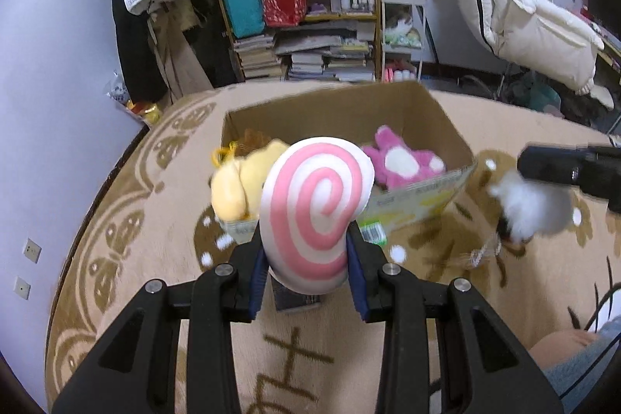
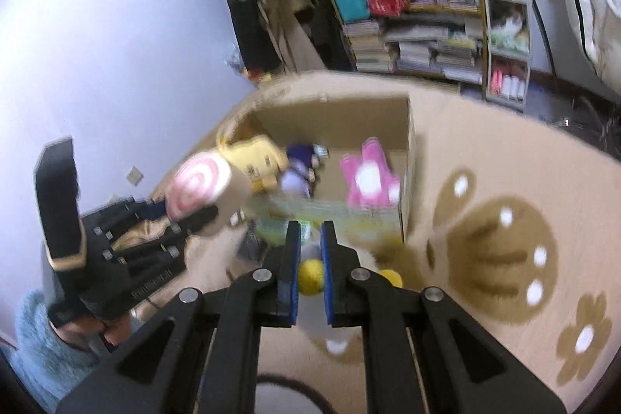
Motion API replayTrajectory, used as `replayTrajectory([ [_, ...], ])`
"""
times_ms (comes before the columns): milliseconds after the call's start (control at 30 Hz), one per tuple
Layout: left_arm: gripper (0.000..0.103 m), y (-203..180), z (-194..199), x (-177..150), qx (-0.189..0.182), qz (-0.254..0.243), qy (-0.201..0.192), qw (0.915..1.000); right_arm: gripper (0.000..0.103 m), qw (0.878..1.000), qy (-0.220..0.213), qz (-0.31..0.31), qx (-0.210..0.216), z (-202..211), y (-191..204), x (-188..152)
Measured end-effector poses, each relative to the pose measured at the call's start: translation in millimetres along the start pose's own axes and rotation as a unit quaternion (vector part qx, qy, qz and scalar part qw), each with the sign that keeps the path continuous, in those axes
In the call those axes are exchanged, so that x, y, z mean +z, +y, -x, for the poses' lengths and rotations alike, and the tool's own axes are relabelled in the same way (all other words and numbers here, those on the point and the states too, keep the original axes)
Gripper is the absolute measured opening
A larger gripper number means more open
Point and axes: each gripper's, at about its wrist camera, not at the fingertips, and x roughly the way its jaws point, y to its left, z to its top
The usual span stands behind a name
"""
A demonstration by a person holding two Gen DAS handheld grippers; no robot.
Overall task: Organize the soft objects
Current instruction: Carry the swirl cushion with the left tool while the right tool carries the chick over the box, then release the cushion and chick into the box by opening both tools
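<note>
Blur smears most of the right wrist view — box contents barely readable. Left tongs (image 1: 306, 251) clamp the pink-and-white swirl plush (image 1: 316, 210), held up just short of the cardboard box (image 1: 423, 111); yellow plush (image 1: 236, 181) and pink plush (image 1: 399, 160) sit inside. Right tongs (image 2: 310, 243) nearly closed on a white-and-yellow plush (image 2: 310, 276) — mostly hidden between the pads, over the carpet (image 2: 504, 150).

Even, fairly bright indoor light with soft shadows and no strong glare; fisheye bending curves both views, with dark corners. The right wrist view is smeared by motion blur; the left is sharper.
</note>
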Motion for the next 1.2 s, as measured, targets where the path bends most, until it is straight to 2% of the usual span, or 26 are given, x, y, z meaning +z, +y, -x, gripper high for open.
replayTrajectory([
  [233, 0.034, 0, 3, 35, 0.018, -0.026, -0.039, 0.9987, 0.01, 0.997, -0.073, 0.006, 0.007, 14, 13, 56],
  [433, 0.034, -3, -3, 63, 0.029, -0.04, -0.058, 0.9971, 0.011, 0.996, -0.089, -0.004, 0.012, 2, 14, 83],
  [600, 0.035, -5, -19, 70, 0.023, -0.037, -0.05, 0.9978, 0.011, 0.996, -0.088, -0.005, 0.008, -12, 12, 91],
  [800, 0.035, -7, -47, 57, 0.004, -0.017, -0.016, 0.9997, 0.011, 0.996, -0.081, -0.028, 0.004, -31, 0, 85],
  [967, 0.036, -2, -66, 47, -0.015, 0.005, 0.007, 0.9999, 0.011, 0.997, -0.053, -0.054, 0.003, -54, -16, 75],
  [1200, 0.04, 6, -77, 43, -0.029, 0.032, 0.02, 0.9989, 0.012, 0.998, -0.019, -0.06, -0.002, -77, -21, 62],
])
